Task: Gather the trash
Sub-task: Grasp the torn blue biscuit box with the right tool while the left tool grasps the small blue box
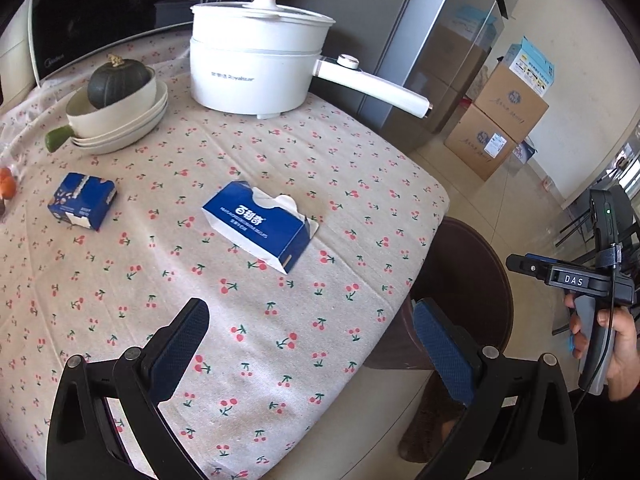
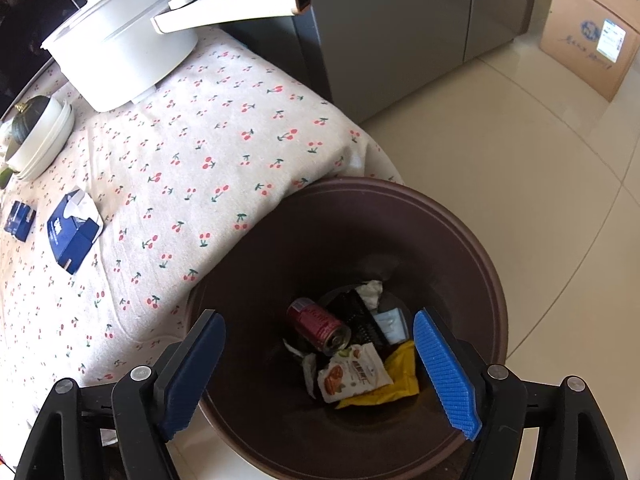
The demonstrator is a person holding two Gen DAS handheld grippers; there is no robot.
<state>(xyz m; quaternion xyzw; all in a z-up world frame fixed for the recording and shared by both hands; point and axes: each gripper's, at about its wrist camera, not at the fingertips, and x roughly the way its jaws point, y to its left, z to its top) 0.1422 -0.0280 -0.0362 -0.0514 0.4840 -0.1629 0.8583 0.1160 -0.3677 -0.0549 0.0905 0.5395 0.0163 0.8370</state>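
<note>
A torn blue biscuit box (image 1: 260, 229) lies in the middle of the cherry-print tablecloth (image 1: 280, 320); it also shows in the right wrist view (image 2: 74, 232). A smaller blue carton (image 1: 82, 201) lies to its left, also seen in the right wrist view (image 2: 19, 220). My left gripper (image 1: 312, 328) is open and empty above the table's near part. My right gripper (image 2: 320, 356) is open and empty above a brown bin (image 2: 460, 248) holding a red can (image 2: 318, 324), a snack packet (image 2: 354, 372), a yellow wrapper (image 2: 402, 376) and crumpled paper. The bin stands beside the table (image 1: 476, 280).
A white electric pot (image 1: 256, 60) with a long handle stands at the back of the table. Stacked bowls (image 1: 120, 120) hold a dark squash (image 1: 118, 82). Cardboard boxes (image 1: 496, 128) stand on the tiled floor by a grey cabinet (image 1: 432, 60).
</note>
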